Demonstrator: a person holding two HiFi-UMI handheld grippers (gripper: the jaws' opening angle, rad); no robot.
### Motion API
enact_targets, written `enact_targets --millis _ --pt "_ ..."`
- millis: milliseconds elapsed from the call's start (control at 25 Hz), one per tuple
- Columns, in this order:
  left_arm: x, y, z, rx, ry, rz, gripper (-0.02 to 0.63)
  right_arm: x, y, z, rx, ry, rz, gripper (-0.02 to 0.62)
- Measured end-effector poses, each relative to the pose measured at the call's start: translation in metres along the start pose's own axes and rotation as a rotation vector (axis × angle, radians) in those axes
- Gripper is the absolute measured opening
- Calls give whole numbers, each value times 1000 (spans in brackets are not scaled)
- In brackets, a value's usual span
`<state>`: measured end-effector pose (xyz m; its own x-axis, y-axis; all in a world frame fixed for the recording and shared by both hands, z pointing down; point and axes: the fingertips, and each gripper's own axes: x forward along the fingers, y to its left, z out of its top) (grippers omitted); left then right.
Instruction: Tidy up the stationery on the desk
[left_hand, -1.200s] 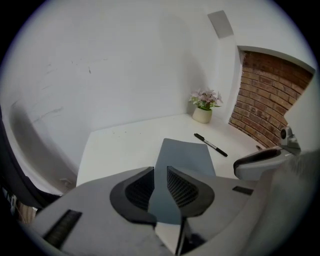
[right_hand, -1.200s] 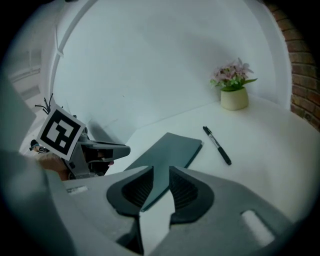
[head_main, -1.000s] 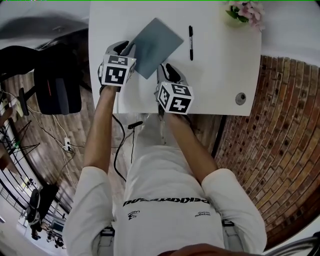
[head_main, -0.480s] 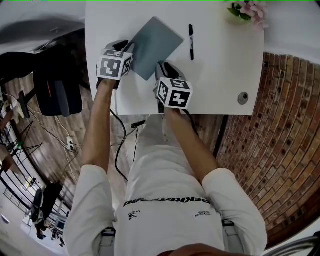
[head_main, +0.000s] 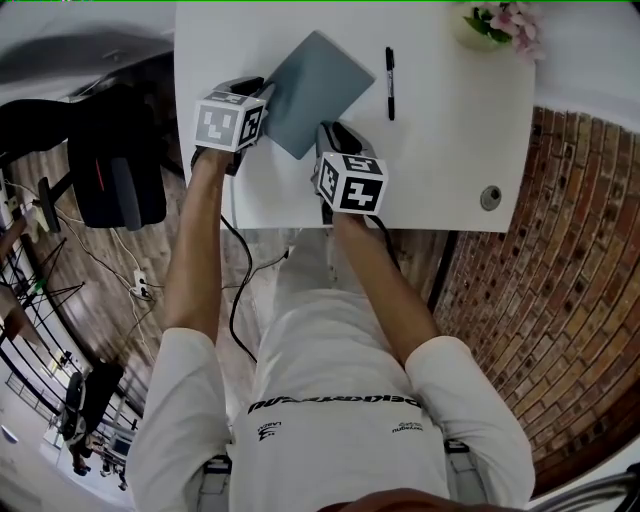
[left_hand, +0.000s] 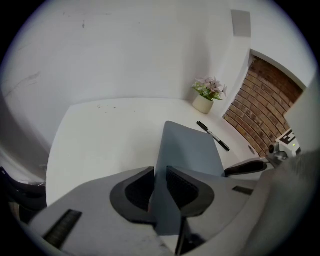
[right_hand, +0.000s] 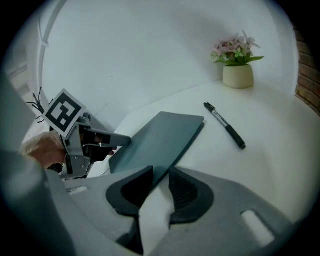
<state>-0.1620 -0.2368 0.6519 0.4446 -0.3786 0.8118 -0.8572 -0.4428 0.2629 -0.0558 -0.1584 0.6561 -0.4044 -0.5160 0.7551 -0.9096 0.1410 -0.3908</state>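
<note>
Grey-blue and slim, the notebook (head_main: 318, 88) lies flat and askew on the white table (head_main: 440, 160), one corner towards the person. It lies just as it did a second ago. What has changed is the hands. Both have sunk towards the table and settled at the notebook's near edges, and the left one has tipped over somewhat on the way.

The left tongs (left_hand: 160, 172) now stand astride the notebook's left side. Its grey cover fills the narrow gap between the jaws, but the pads do not look pressed on it. The right tongs (right_hand: 161, 172) have just been closing a little. They are still apart, with the notebook's near corner poking in at their mouth and bare table showing through further back. So neither pair has a hold yet.

The black pen (head_main: 389, 82) lies by itself to the right of the notebook, apart from it. The small flower pot (head_main: 490, 22) sits in the far corner, and neither has been touched.

To my eye the tidying has barely begun. The approach to the notebook looks finished, and a two-handed pinch to lift or square it seems next. Flat as it lies, it may slide off rather than be caught.
</note>
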Motion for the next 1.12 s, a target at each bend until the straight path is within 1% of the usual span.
enact_targets --millis 200,440,680,920,1120 --pt "-2 1 0 -12 0 13 75 -1 1 2 -45 9 -7 95" --pt "-4 -7 -7 -18 19 10 75 -5 -8 6 -71 9 -25 89" --pt "-8 -21 -20 -59 11 15 75 -11 -23 10 -92 12 -44 83" --pt "-10 -38 -30 -108 -1 28 75 -17 -39 13 -73 20 -35 81" --pt "-11 -50 -37 -133 -6 34 75 -20 -44 12 -113 37 -18 60"
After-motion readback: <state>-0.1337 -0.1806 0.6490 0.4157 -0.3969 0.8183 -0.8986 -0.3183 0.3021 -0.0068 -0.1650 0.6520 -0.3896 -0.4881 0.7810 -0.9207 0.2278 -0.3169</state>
